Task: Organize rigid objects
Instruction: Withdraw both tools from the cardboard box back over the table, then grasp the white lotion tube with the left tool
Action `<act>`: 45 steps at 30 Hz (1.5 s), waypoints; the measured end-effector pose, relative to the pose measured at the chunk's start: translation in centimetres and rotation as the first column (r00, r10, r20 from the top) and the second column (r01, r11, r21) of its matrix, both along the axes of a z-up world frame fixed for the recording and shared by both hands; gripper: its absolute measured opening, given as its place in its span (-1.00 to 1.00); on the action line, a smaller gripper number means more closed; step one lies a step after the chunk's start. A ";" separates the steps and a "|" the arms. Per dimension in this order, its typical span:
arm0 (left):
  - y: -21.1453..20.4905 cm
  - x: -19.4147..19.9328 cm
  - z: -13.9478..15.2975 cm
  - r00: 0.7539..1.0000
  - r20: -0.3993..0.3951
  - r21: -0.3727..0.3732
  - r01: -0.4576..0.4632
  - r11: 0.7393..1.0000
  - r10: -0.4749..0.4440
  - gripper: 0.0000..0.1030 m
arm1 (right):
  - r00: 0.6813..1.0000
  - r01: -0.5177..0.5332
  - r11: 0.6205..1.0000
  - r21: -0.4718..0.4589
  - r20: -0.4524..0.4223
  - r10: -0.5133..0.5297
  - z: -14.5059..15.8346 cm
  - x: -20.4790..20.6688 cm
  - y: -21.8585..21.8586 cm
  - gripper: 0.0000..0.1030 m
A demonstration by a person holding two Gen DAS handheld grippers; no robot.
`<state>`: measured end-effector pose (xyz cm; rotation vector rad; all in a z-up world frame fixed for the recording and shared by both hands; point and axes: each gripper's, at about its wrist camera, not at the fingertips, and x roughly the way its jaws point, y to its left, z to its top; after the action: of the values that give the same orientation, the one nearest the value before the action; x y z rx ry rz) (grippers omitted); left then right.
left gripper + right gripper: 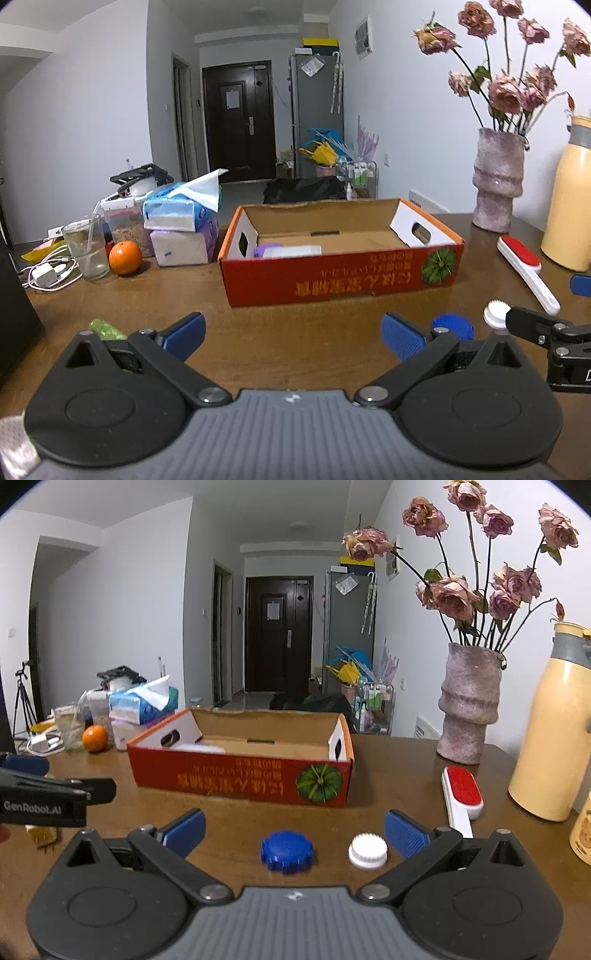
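Both tools are spread wide with nothing in them: left tool (293, 334), right tool (294, 834). Blue cap (286, 852) and white cap (368, 850) lie on the worktop (236, 812) between the right one's fingers, red cardboard box (242, 775) sits just behind

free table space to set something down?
Bare wood between the red box front and the left claw; also between box and lint brush. Crowded: left rear by orange and tissue packs; caps by right claw.
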<state>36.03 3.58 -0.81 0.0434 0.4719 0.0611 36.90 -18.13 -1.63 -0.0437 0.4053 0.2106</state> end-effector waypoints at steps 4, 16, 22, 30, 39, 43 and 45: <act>0.2 -1.1 -0.8 0.999 -0.026 -0.002 0.042 0.999 -0.042 1.00 | 1.000 0.011 1.000 -0.014 -0.014 -0.011 -0.5 -1.6 -0.3 1.00; -0.1 -3.3 -4.1 0.972 -0.100 0.018 0.214 0.977 -0.211 1.00 | 0.998 0.053 0.998 -0.044 -0.043 -0.054 -1.5 -4.9 -1.5 1.00; -0.1 -3.7 -5.3 0.953 -0.143 0.017 0.272 0.962 -0.267 1.00 | 0.996 0.065 0.997 -0.053 -0.052 -0.068 -1.9 -5.6 -1.6 1.00; -0.9 -3.4 -6.4 0.937 -0.174 0.031 0.312 0.949 -0.303 1.00 | 0.994 0.075 0.995 -0.070 -0.079 -0.080 -2.8 -6.2 -1.6 1.00; -1.4 -2.2 -7.3 0.938 -0.196 0.062 0.304 0.951 -0.287 1.00 | 0.993 0.069 0.995 -0.075 -0.089 -0.076 -3.3 -6.5 -1.3 1.00; -1.5 -2.0 -7.5 0.942 -0.200 0.084 0.290 0.953 -0.269 1.00 | 0.993 0.069 0.995 -0.074 -0.089 -0.076 -3.3 -6.4 -1.3 1.00; -1.4 -2.1 -7.5 0.942 -0.197 0.079 0.293 0.953 -0.273 0.97 | 0.993 0.071 0.995 -0.071 -0.091 -0.077 -3.4 -6.4 -1.4 1.00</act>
<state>33.96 2.18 -8.33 0.2242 0.6429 -0.2026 30.50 -19.56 -5.01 -0.0850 0.5064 0.1259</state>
